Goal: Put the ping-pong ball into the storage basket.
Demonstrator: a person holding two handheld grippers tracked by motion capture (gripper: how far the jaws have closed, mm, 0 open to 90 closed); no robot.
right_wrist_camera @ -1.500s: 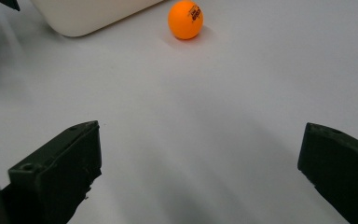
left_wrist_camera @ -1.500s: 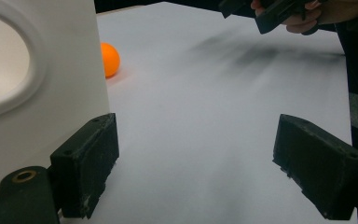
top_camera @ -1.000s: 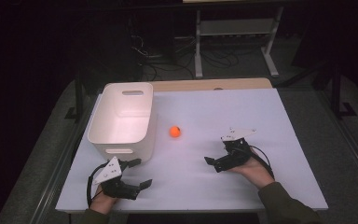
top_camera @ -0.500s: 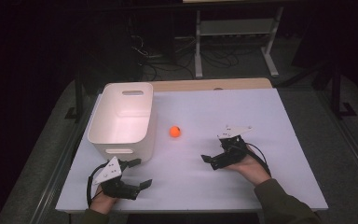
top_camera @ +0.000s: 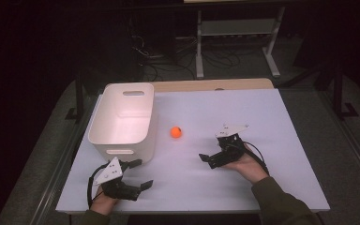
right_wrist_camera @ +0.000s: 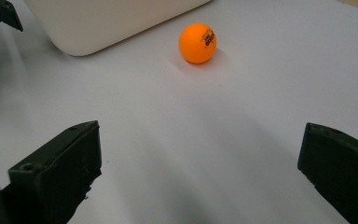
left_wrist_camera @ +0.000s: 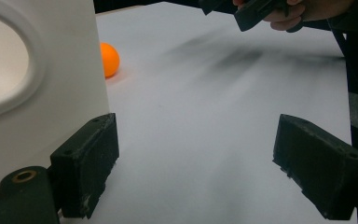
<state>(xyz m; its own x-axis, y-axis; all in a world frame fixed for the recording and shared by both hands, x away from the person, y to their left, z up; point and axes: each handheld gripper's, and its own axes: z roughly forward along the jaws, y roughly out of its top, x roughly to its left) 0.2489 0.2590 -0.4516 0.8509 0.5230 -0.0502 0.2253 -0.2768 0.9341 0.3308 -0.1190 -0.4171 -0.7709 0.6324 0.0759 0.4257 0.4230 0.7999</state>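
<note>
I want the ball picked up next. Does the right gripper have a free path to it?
Probably yes. The right gripper is open and points toward the orange ball, with bare table between them. The white bin stands off to the side.

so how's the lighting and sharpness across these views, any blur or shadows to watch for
High view: the white table is brightly lit, the room around it nearly black. Left gripper view: soft smeared shadows across the table, the white bin close and washed out, the right gripper blurred. Right gripper view: the orange ball is sharp, its print visible though unreadable.
</note>
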